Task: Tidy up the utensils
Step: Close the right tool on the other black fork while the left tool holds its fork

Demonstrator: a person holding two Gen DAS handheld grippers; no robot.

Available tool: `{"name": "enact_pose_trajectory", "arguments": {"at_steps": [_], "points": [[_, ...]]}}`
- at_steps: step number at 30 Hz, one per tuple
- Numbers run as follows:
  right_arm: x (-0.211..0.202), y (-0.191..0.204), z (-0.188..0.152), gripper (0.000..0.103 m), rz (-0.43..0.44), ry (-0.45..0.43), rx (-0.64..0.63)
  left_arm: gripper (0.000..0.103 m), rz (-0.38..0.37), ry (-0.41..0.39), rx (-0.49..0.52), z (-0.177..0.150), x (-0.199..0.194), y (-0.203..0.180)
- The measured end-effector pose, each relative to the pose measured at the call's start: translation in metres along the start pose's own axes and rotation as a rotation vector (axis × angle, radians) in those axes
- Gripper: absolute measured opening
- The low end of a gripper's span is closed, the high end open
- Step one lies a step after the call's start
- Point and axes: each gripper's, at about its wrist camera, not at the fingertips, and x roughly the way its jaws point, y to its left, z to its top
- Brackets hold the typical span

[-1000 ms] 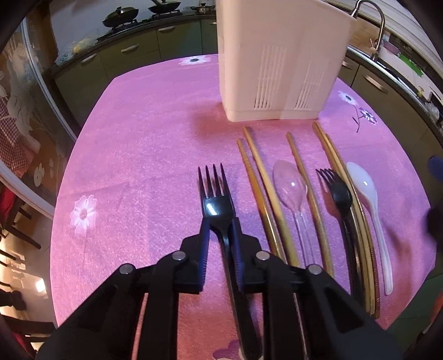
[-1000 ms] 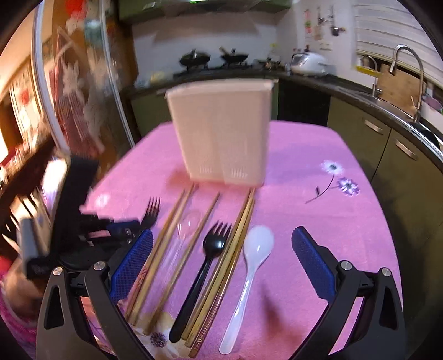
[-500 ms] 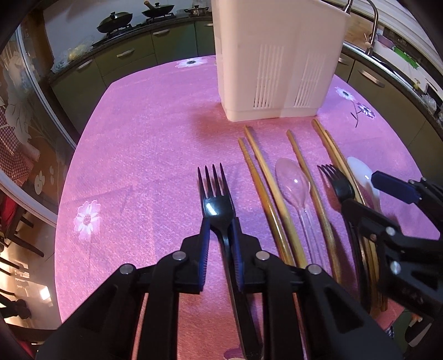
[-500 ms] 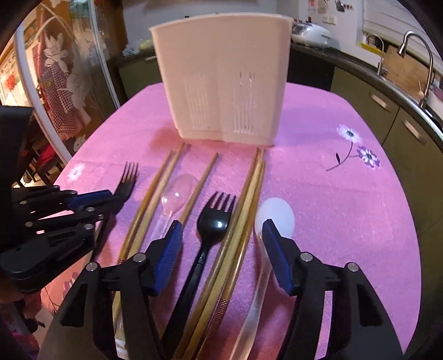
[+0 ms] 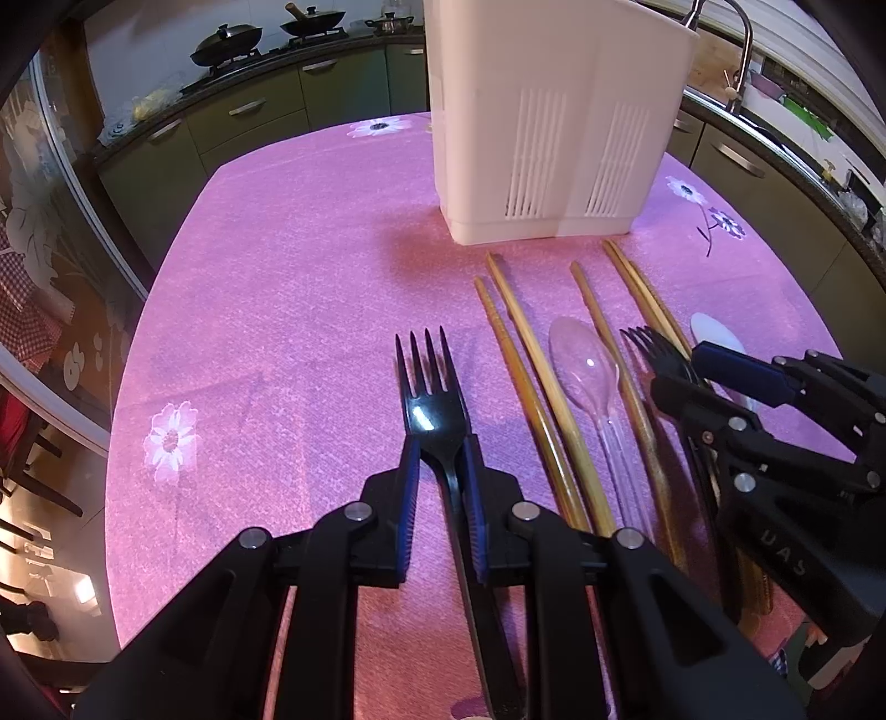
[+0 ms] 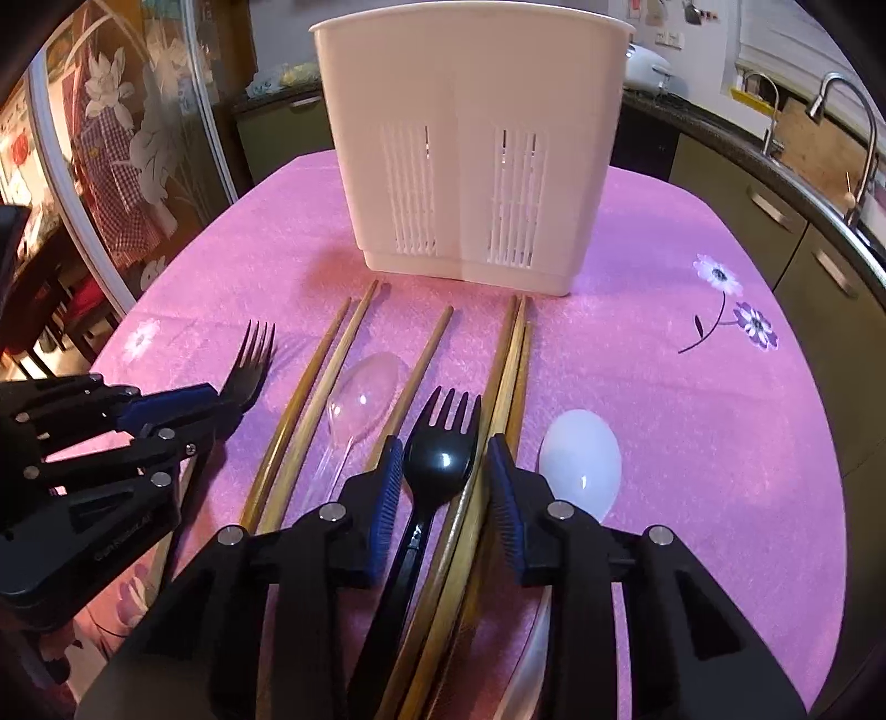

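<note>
My left gripper (image 5: 438, 465) is shut on the neck of a black fork (image 5: 429, 387), tines pointing away, low over the pink cloth. My right gripper (image 6: 443, 476) is open, its blue pads either side of a second black fork (image 6: 443, 443) and the chopsticks (image 6: 506, 376) beside it, not closed on them. A clear spoon (image 6: 362, 399), a white spoon (image 6: 578, 462) and several wooden chopsticks (image 5: 520, 343) lie in a row. The white utensil holder (image 6: 470, 144) stands upright behind them.
The round table has a pink flowered cloth (image 5: 288, 288). Kitchen counters, a stove with pans (image 5: 227, 39) and a sink tap (image 6: 847, 122) ring the table. The left gripper (image 6: 166, 410) shows at the left of the right wrist view.
My right gripper has come down and forward over the row and narrowed its jaws around the second black fork. My left gripper has stayed shut on its fork.
</note>
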Motion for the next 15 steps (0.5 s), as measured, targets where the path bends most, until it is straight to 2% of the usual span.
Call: {"name": "enact_pose_trajectory", "arguments": {"at_steps": [2, 5, 6, 8, 9, 11, 15], "points": [[0.001, 0.000, 0.001, 0.033, -0.004, 0.009, -0.009, 0.016, 0.000, 0.000, 0.000, 0.000, 0.000, 0.000], [0.009, 0.001, 0.004, 0.053, -0.006, 0.049, -0.025, 0.016, 0.004, 0.000, 0.004, 0.000, 0.000, -0.001], [0.011, 0.001, 0.004, 0.041, 0.001, 0.045, -0.029, 0.016, 0.005, -0.001, 0.004, 0.000, 0.000, -0.001], [0.008, -0.001, 0.005, 0.031, -0.002, 0.022, -0.017, 0.016, -0.002, -0.001, 0.000, 0.000, -0.001, 0.000], [0.005, -0.002, 0.006, 0.013, 0.002, 0.009, -0.013, 0.016, -0.004, 0.000, -0.001, 0.000, -0.001, 0.000], [-0.005, -0.009, 0.009, 0.007, 0.031, -0.029, 0.020, 0.016, -0.005, 0.001, 0.002, 0.001, -0.001, 0.000], [-0.018, -0.022, 0.014, 0.006, 0.097, -0.063, 0.057, 0.016, -0.005, 0.002, 0.003, 0.001, -0.001, 0.000]]}}
